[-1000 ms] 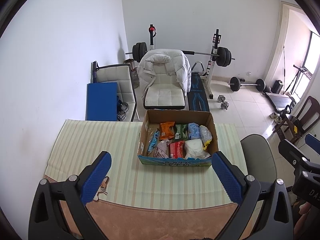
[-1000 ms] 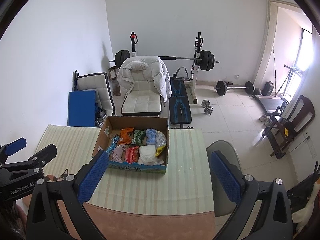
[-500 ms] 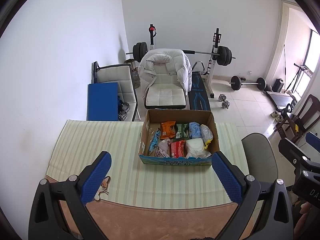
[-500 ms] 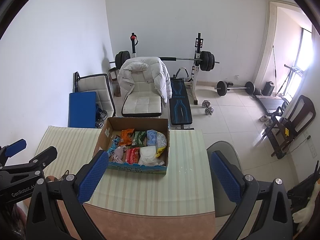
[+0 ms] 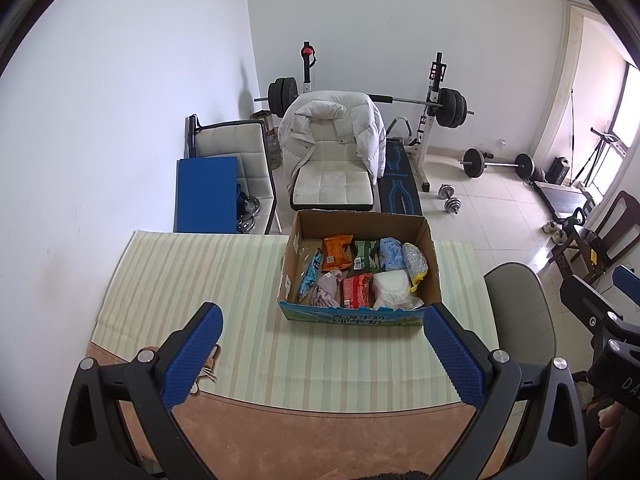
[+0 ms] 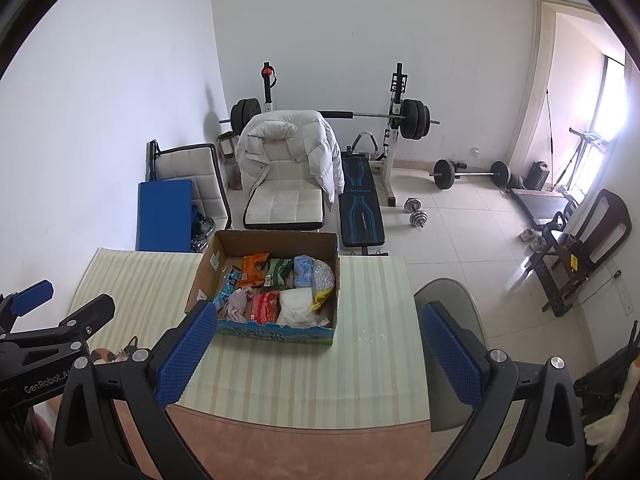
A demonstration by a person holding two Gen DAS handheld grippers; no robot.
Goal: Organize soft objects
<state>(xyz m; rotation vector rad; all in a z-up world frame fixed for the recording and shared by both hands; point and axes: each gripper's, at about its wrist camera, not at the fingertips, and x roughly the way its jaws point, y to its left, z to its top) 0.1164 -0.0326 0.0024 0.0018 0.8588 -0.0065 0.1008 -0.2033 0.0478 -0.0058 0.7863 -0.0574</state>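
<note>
Open brown cardboard box (image 5: 360, 312) of soft packets and cloths set on striped tablecloth (image 5: 192, 276), left gripper (image 5: 322, 354) and right gripper (image 6: 316, 354) both held spread wide, empty, short of it

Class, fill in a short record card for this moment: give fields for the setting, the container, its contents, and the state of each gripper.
Setting: table with a striped cloth, exercise gear behind it
Container: open cardboard box standing on the cloth
Contents: orange packet, green packet, red packet, white bundle, pinkish cloth
Left gripper: open, holding nothing, above the table short of the box
Right gripper: open, holding nothing, also short of the box
Task progress: nothing taken out yet
</note>
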